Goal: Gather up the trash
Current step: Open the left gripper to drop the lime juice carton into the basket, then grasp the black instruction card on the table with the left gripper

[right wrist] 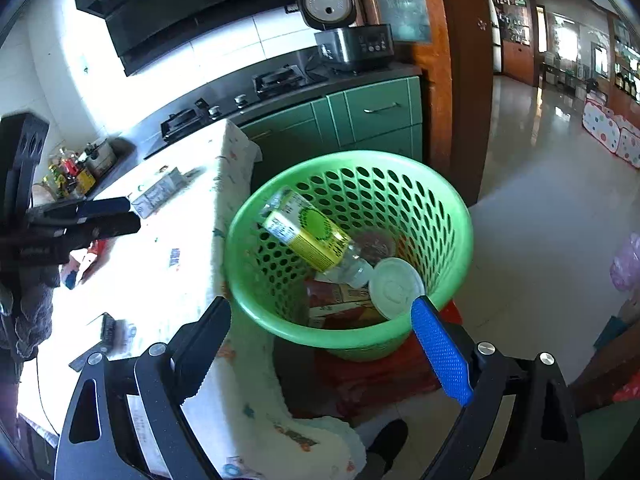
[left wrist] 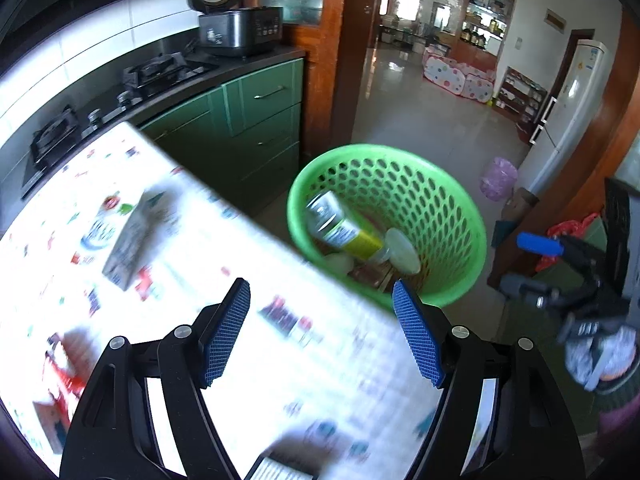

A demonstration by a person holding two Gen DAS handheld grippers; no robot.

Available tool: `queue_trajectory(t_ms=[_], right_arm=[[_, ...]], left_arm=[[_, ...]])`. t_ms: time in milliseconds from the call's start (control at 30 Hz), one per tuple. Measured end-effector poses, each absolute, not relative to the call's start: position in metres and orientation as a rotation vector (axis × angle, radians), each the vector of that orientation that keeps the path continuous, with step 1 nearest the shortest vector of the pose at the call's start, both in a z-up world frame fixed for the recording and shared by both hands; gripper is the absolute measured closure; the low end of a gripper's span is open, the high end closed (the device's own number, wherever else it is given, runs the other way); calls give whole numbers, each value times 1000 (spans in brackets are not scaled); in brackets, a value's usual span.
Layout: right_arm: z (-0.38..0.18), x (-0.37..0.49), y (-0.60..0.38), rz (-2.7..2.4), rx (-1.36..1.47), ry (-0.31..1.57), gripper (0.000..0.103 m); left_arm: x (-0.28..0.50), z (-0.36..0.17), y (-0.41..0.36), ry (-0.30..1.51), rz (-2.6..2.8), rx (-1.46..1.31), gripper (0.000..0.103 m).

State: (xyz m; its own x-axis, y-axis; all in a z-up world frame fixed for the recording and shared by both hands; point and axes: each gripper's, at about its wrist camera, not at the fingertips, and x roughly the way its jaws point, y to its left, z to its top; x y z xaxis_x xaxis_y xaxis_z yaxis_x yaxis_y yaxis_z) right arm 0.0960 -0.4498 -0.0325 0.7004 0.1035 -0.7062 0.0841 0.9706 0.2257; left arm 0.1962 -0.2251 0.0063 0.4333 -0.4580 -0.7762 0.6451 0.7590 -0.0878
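A green perforated waste basket (left wrist: 452, 216) (right wrist: 404, 184) stands on the floor beside the table. In it lie a clear bottle with a yellow label (left wrist: 344, 228) (right wrist: 308, 236), a white lid (right wrist: 396, 286) and some wrappers. My left gripper (left wrist: 320, 332) is open and empty over the table edge. My right gripper (right wrist: 320, 352) is open and empty, just in front of the basket. A small carton (left wrist: 128, 240) (right wrist: 160, 192) lies on the patterned tablecloth (left wrist: 120, 300). The right gripper shows in the left wrist view (left wrist: 568, 276), the left one in the right wrist view (right wrist: 80, 220).
Green cabinets (left wrist: 256, 120) with a gas hob and a rice cooker (left wrist: 236, 24) run behind the table. More packets lie at the table's left (left wrist: 60, 364). A dark flat item (right wrist: 108, 332) lies on the table. A pink bag (left wrist: 498, 178) and a fridge (left wrist: 568, 104) stand beyond the basket.
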Motion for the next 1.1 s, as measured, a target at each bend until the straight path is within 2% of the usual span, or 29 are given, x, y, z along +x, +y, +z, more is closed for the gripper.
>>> queue_trajectory(t_ms=[367, 800, 900, 1033, 1100], right_arm=[[-21, 96, -411, 95, 230, 774, 15], [-9, 105, -373, 157, 174, 777, 14], [-8, 108, -365, 167, 161, 782, 14], [-8, 112, -358, 179, 148, 789, 14], [-7, 116, -355, 182, 142, 792, 14]], left_arm=[[153, -5, -148, 911, -689, 276, 27], [120, -54, -122, 974, -711, 406, 27], [120, -59, -122, 980, -708, 409, 31], [119, -65, -126, 990, -717, 405, 45], [118, -68, -126, 982, -716, 397, 48]])
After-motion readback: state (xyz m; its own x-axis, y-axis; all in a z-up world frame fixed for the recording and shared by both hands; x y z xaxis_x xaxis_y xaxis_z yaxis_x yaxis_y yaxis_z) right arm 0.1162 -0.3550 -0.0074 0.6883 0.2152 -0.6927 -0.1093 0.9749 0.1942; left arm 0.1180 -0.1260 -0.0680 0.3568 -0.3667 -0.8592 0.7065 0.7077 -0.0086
